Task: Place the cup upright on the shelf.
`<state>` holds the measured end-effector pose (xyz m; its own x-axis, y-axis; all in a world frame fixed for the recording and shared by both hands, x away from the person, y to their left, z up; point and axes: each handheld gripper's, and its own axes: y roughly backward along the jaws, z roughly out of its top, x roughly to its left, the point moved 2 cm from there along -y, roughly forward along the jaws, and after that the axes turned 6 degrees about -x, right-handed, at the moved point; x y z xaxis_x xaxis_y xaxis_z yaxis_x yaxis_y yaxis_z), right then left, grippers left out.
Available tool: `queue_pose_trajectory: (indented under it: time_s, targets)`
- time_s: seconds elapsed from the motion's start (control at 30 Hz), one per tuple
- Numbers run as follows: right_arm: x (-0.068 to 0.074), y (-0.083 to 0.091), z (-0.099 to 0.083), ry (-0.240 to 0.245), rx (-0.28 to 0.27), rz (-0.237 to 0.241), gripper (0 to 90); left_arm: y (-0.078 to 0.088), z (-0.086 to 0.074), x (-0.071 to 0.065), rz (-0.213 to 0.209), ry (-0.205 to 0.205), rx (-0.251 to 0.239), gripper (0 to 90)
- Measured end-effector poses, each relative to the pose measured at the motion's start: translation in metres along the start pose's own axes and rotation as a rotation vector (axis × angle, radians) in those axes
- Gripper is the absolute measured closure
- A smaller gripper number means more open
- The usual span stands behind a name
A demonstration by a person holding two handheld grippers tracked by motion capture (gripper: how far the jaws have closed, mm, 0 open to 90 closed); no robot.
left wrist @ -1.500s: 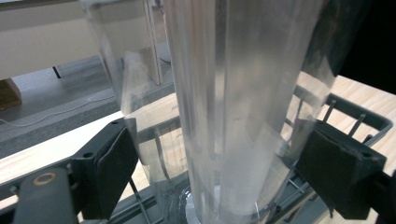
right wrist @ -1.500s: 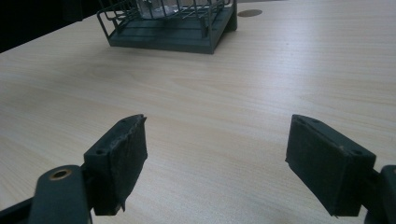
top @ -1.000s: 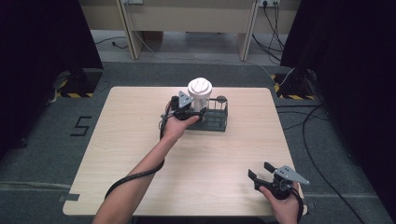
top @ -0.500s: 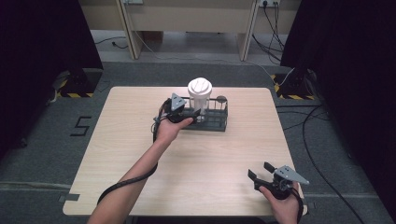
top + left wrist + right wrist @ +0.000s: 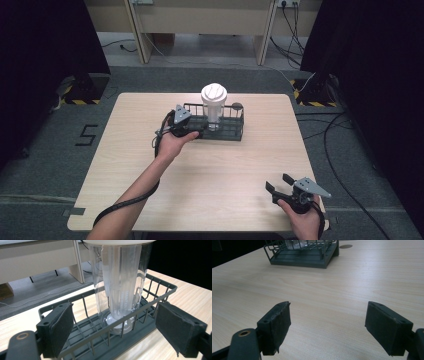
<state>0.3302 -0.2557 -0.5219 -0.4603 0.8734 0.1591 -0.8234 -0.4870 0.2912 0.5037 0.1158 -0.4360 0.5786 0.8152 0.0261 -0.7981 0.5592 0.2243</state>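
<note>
A pale wooden worktop (image 5: 200, 170) stands on grey carpet (image 5: 45, 150), with dark curtains at both sides and a light wooden bench (image 5: 200, 20) behind. The left hand-held gripper (image 5: 186, 121) sits at the left end of a dark wire basket (image 5: 231, 131), its jaws spread wide with nothing between the pads. A clear plastic tumbler (image 5: 120, 285) with a white lid (image 5: 214, 93) stands upright inside the basket, just ahead of those jaws. The right hand-held gripper (image 5: 281, 183) rests near the worktop's front right corner, jaws wide apart and empty, well away from the basket
</note>
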Motion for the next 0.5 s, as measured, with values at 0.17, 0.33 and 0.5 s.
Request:
queue_pose_trajectory:
  time_s: [0.17, 0.33, 0.5]
  targets:
    - [0.0, 0.0, 0.0, -0.001, 0.0, -0.001, 21.1, 0.009, -0.002, 0.0, -0.005, -0.002, -0.002, 14.5]
    - [0.0, 0.0, 0.0, -0.002, -0.001, -0.002, 21.1, 0.017, -0.004, -0.001, -0.017, -0.001, -0.006, 14.5]
    - [0.0, 0.0, 0.0, -0.001, -0.002, -0.002, 21.1, 0.027, -0.006, -0.001, -0.021, -0.001, -0.011, 14.5]
